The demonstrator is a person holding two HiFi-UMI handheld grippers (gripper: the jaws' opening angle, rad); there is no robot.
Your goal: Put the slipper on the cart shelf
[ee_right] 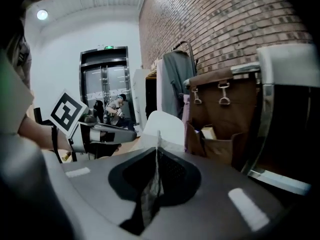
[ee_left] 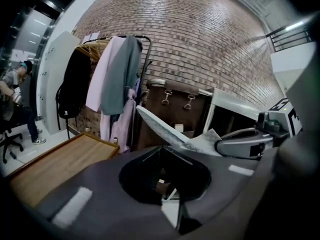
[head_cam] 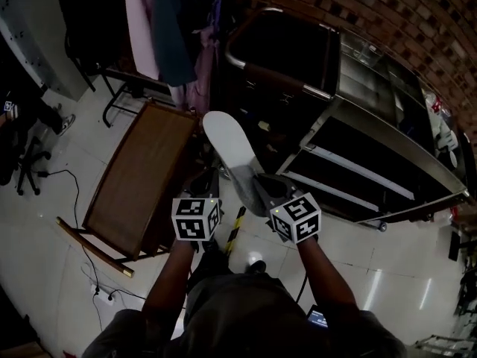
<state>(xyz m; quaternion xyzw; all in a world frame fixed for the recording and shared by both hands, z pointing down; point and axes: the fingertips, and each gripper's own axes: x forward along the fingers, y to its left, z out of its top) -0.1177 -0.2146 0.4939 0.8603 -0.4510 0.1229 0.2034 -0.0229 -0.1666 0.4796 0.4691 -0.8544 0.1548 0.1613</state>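
A white slipper (head_cam: 227, 144) hangs sole-up in front of me, its toe pointing away toward the dark metal cart (head_cam: 387, 103). My right gripper (head_cam: 255, 189) is shut on the slipper's grey upper; in the right gripper view a fold of that fabric (ee_right: 156, 156) is pinched between the jaws. The cart shelf (head_cam: 361, 171) lies to the right of the slipper, apart from it. My left gripper (head_cam: 206, 191) hovers just left of the slipper and touches nothing, its jaws closed together. In the left gripper view the slipper (ee_left: 161, 127) crosses in front with the right gripper (ee_left: 220, 145) holding its end.
A wooden tray table (head_cam: 138, 177) stands on the floor at left. Behind it is a clothes rack (head_cam: 160, 28) with hanging garments. A brown leather bag (head_cam: 277, 73) hangs at the cart's near end. A seated person (head_cam: 16, 118) is far left. Cables (head_cam: 74, 200) trail over the white floor.
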